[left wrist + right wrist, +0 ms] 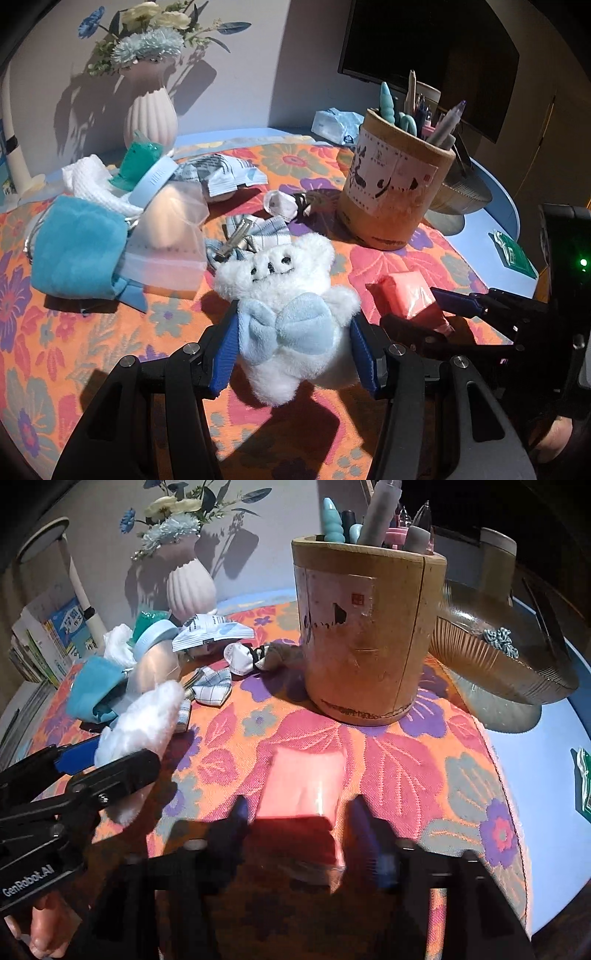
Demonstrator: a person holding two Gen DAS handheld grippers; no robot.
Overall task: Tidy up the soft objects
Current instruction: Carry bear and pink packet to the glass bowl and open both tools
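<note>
Left wrist view: a fluffy white plush bear [284, 295] sits pinched in the left tool [293, 354] above the flowered woven cloth [92, 350] on the worktop.
Its shaggy fur carries a smooth pale-blue bow, and the ribbed blue pads [223, 354] press into both sides of its body. In the right wrist view, the right tool [301, 834] stands spread around a soft pink packet [303, 797] in glossy clear wrap; the packet lies on the cloth between the pads, with gaps on both sides. A round wooden pen pot [365, 627] stands behind it, and a folded teal fleece [74, 251] lies left.
</note>
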